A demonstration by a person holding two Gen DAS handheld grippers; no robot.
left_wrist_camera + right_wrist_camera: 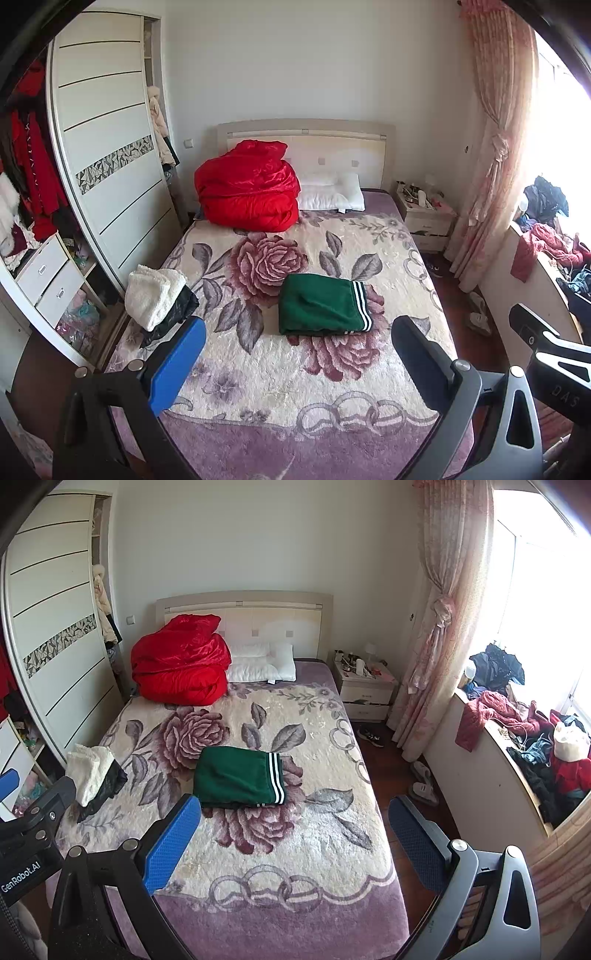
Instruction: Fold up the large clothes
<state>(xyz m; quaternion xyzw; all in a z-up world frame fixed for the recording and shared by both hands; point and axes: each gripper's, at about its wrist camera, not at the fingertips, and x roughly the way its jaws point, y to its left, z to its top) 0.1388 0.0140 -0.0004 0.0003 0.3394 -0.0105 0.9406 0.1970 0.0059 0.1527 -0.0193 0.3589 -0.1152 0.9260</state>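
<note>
A green garment with white-striped cuff (323, 308) lies folded in the middle of the bed (295, 373); it also shows in the right wrist view (238, 777). A folded white fleece on a black garment (155, 295) sits at the bed's left edge, also in the right wrist view (94, 771). My left gripper (299, 339) is open and empty, held above the bed's foot, well short of the green garment. My right gripper (295, 819) is open and empty, beside the left one, over the bed's right front part.
A red quilt bundle (247, 188) and white pillows (332, 192) lie at the headboard. An open wardrobe (99, 155) stands left. A nightstand (365, 686), curtain (436, 627), shoes on the floor (421, 786) and a windowsill piled with clothes (535, 738) are right.
</note>
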